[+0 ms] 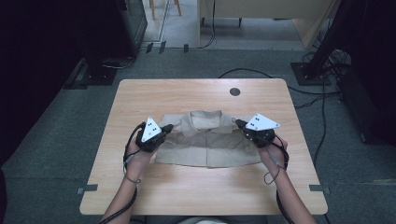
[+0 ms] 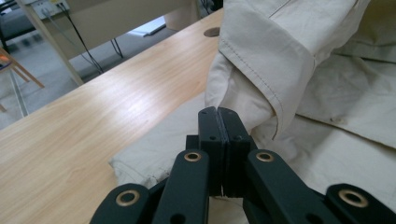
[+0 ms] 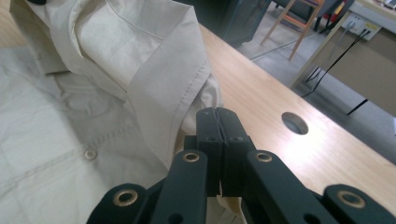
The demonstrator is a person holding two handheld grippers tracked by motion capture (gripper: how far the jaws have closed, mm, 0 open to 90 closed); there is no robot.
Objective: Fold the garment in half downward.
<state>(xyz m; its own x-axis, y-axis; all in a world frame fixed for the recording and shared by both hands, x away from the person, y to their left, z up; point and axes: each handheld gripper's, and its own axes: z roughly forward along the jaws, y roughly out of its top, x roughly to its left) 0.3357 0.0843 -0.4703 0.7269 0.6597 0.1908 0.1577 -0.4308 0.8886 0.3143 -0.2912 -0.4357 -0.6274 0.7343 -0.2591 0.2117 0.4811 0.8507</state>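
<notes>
Beige cotton shirt (image 1: 208, 140) lay flat in the middle of the wooden tabletop (image 1: 187, 186), collar away from the person. Left gripper (image 2: 218, 113) was clenched on a fold of its left edge, right gripper (image 3: 217, 114) on the right edge, apparently to turn both sides inward evenly for folding.

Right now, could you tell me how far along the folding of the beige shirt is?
About midway, I'd judge. The shirt already lies as a compact rectangle on the table, collar at the far edge, so one fold looks done. In hand: the left gripper and right gripper are each shut on a fold of cloth at the shirt's sides. Left: lay those parts down and let go.
</notes>
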